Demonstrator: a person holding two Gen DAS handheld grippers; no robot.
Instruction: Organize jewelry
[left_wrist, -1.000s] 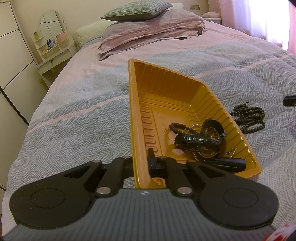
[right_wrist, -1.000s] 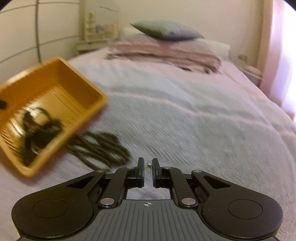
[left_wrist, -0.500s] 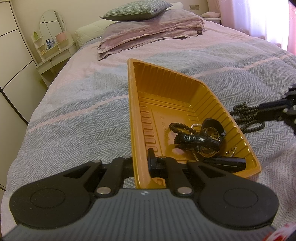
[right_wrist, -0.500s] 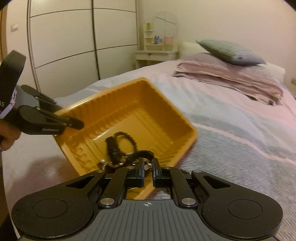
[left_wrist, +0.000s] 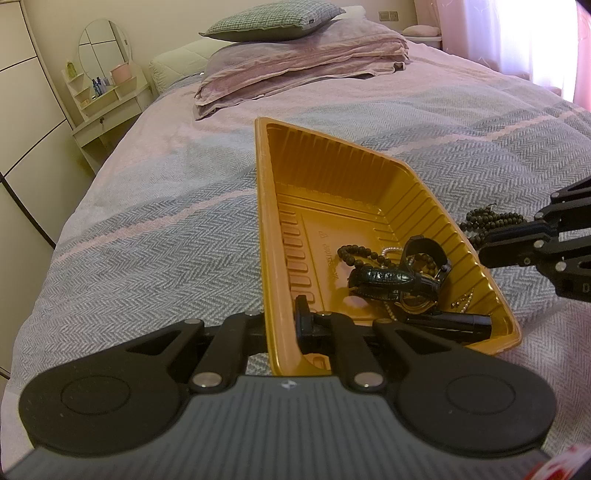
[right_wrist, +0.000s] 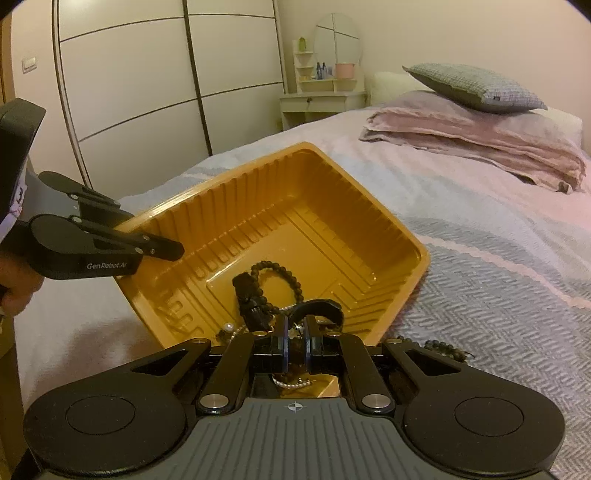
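An orange plastic tray (left_wrist: 332, 218) (right_wrist: 295, 221) lies on the bed, tipped up on one side. My left gripper (left_wrist: 284, 321) (right_wrist: 173, 249) is shut on its near wall, one finger inside and one outside. In the tray lie a black-strapped watch (left_wrist: 384, 277) (right_wrist: 251, 295), a dark bead bracelet (left_wrist: 354, 254) (right_wrist: 280, 269), a pearl strand (right_wrist: 231, 326) and a black stick (left_wrist: 450, 321). My right gripper (right_wrist: 295, 330) (left_wrist: 484, 253) hangs over the tray's near corner, shut on a small pale piece of jewelry. A dark bead necklace (left_wrist: 491, 221) (right_wrist: 443, 349) lies on the cover beside the tray.
The grey-and-pink herringbone bed cover (left_wrist: 147, 240) spreads all around. A folded pink blanket (left_wrist: 295, 70) with a grey pillow (left_wrist: 269, 18) sits at the head. A white dresser with mirror (right_wrist: 325, 92) and a wardrobe (right_wrist: 129, 74) stand past the bed's edge.
My right gripper has swung left from over the bare cover to above the tray, coming into the left wrist view from the right. The left gripper and tray have kept still.
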